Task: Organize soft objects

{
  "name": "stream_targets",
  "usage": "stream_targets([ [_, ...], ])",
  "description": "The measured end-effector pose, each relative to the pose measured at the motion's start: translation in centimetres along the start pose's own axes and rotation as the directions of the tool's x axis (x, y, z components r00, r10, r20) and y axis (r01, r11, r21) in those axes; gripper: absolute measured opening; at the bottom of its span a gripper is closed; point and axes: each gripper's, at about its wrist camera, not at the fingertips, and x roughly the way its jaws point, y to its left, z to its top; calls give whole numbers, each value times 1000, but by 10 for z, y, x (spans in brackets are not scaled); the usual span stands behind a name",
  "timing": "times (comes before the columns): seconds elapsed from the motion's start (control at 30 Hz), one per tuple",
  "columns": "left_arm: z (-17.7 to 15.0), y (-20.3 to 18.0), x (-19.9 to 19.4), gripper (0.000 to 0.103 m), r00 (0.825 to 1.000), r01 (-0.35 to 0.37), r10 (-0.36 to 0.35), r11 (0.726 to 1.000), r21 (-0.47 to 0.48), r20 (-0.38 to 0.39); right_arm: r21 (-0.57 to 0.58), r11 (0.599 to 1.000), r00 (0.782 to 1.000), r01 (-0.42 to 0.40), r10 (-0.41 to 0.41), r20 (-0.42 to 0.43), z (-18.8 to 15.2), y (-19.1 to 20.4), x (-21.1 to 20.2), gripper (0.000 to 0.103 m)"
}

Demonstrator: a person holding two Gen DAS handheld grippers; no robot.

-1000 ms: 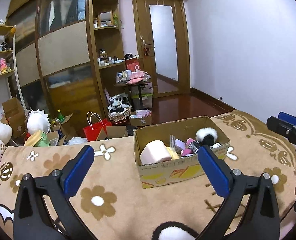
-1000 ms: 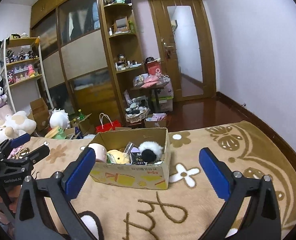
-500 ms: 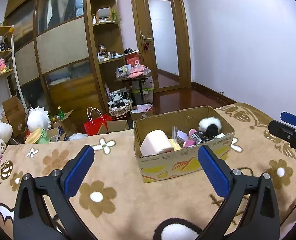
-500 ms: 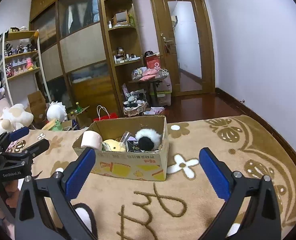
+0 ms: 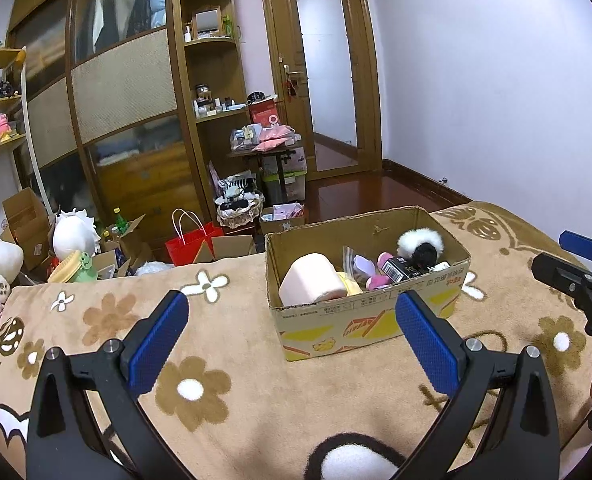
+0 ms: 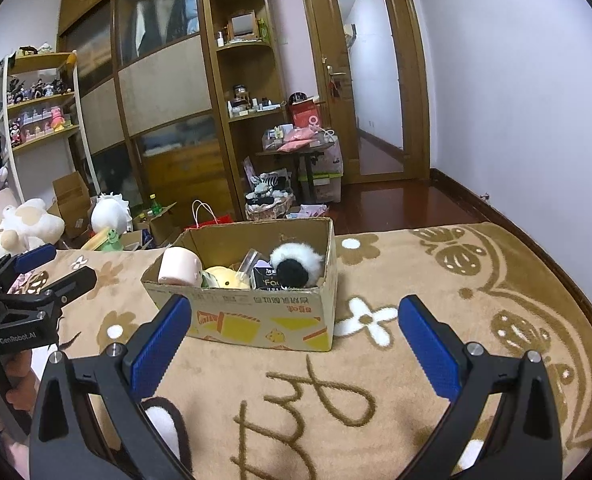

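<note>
— Since a second ago, your two grippers have come a little closer to the cardboard box (image 5: 369, 312), which sits larger and slightly more central in both wrist views than it did.

— And how do you hold them?

— Your left gripper (image 5: 292, 336) has its blue pads spread wide with nothing between them, and it hovers over the flowered brown blanket (image 5: 224, 360), just short of the box's near wall. Your right gripper (image 6: 296, 336) is spread the same way and grips nothing; it points at the box's long printed side.

— Where are the soft things?

— You have them inside the box, which rests on the blanket. A pale pink roll (image 5: 311, 284) lies at the left end, touching the near wall. A yellow plush (image 6: 226, 278) sits beside it. A white fluffy ball with a black centre (image 6: 296, 264) lies at the other end, with a small dark packet (image 5: 395, 268) just beside it, and some pink and lilac pieces (image 5: 369, 270) are between the roll and the packet.

— Anything around you?

— You see each gripper in the other's view: the right one at the right edge of the left view, and the left one at the left edge of the right view. Plush toys (image 6: 12, 232) and a red bag (image 5: 190, 242) lie beyond the blanket, near the wooden wardrobe (image 5: 124, 112).
</note>
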Motion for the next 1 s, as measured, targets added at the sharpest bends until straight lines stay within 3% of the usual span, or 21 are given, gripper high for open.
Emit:
stream_targets([
  [1.0, -2, 4, 0, 102, 1000, 12, -12, 1000, 8, 0, 4, 1000, 1000, 8, -8, 1, -2, -1, 1, 103],
])
